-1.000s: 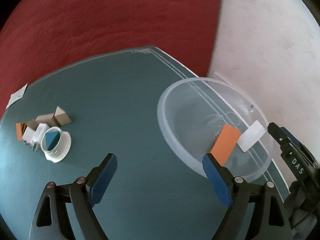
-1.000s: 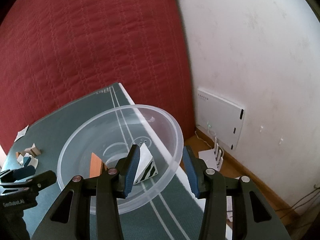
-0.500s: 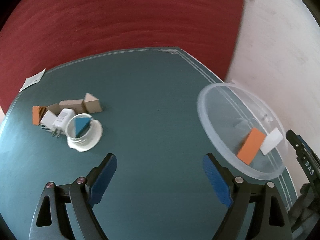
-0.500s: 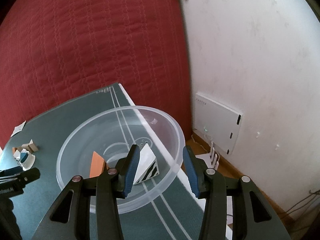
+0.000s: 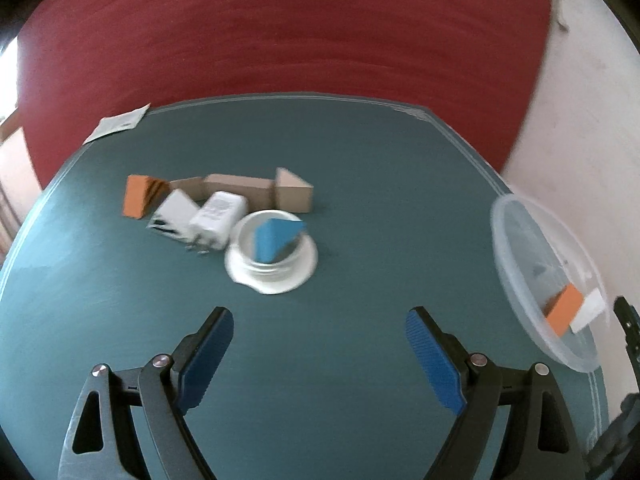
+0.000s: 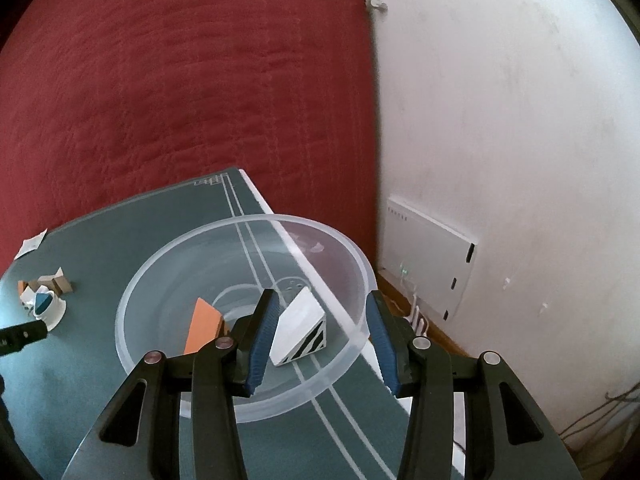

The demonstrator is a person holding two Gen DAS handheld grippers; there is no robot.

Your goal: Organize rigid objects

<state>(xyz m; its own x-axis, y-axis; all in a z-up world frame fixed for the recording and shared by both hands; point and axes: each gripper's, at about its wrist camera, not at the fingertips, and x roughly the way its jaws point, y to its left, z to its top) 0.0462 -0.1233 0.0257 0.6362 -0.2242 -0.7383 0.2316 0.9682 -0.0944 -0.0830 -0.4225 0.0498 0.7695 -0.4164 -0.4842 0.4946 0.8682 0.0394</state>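
Observation:
My left gripper point(image 5: 320, 316) hangs open and empty over the green table point(image 5: 360, 160). Ahead of it lies a cluster: a white round cup point(image 5: 272, 268) holding a blue wedge point(image 5: 276, 240), a white charger point(image 5: 218, 216), a striped white block point(image 5: 172, 212), an orange block point(image 5: 138, 196) and cardboard blocks point(image 5: 240, 188). At the right edge stands a clear plastic bowl point(image 5: 516, 248). My right gripper point(image 6: 320, 298) hovers open over that bowl point(image 6: 160, 276), nothing pressed between its pads. Inside lie an orange block point(image 6: 204, 324) and a white striped wedge point(image 6: 304, 328).
A red quilted cover point(image 6: 180, 80) rises behind the table. A white wall point(image 6: 500, 120) with a white box point(image 6: 432, 256) and cables is to the right, past the table's edge. A paper slip point(image 5: 118, 124) lies at the far left corner.
The left gripper has swung left: the cluster now sits straight ahead and the bowl has slid to the view's right edge. The right gripper has hardly moved.

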